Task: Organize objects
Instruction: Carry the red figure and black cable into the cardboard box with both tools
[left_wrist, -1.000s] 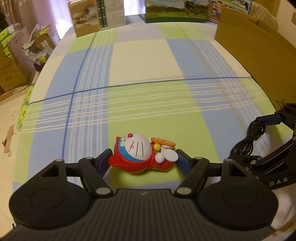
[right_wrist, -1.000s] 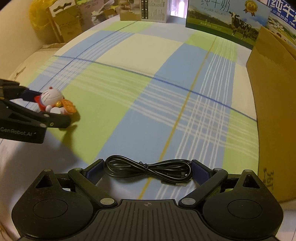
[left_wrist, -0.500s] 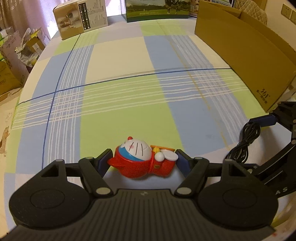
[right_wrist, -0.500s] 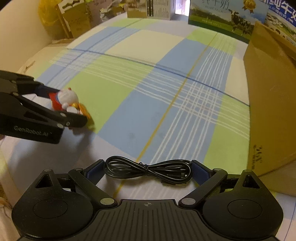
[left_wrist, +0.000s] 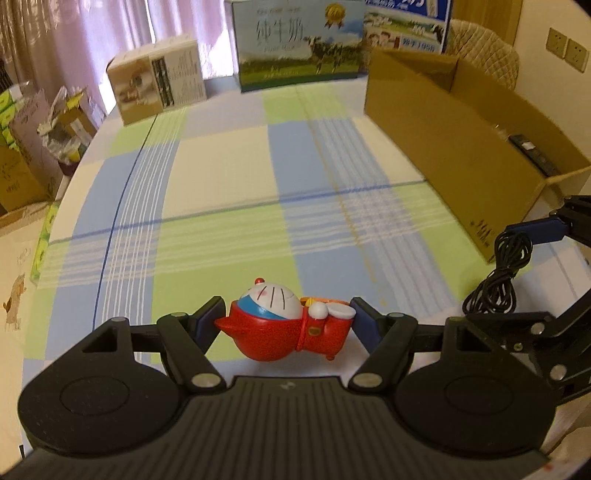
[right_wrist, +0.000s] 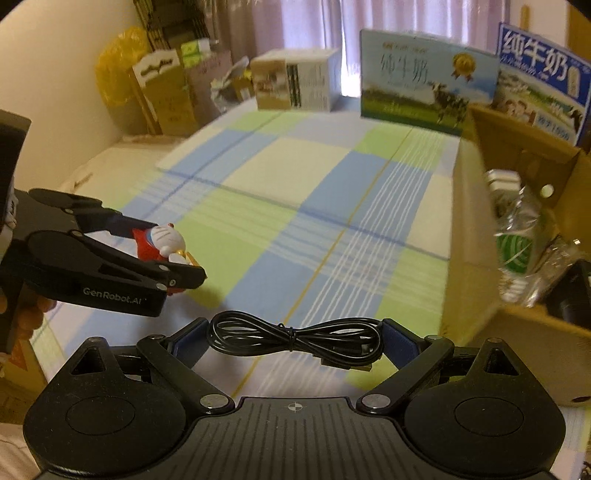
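Note:
A red and white cat figurine (left_wrist: 286, 325) lies sideways between the blue pads of my left gripper (left_wrist: 287, 323), which is shut on it and holds it above the checked tablecloth (left_wrist: 229, 206). The right wrist view shows the same figurine (right_wrist: 162, 243) in the left gripper (right_wrist: 168, 254) at the left. My right gripper (right_wrist: 295, 341) is shut on a coiled black cable (right_wrist: 295, 338), lifted off the cloth; the cable (left_wrist: 498, 273) also hangs at the right edge of the left wrist view. An open cardboard box (left_wrist: 461, 147) stands along the right side.
Inside the cardboard box (right_wrist: 476, 236) lie a crumpled plastic bottle (right_wrist: 521, 251) and dark items. Milk cartons (left_wrist: 299, 44) and a small printed box (left_wrist: 159, 88) stand at the table's far edge. More boxes (right_wrist: 166, 92) are stacked off the left side. A person's fingers (right_wrist: 29, 314) grip the left tool.
Both grippers have risen with their loads, and the views now look more level across the table. The figurine and the cable have left the cloth. The box's inside has come into sight.

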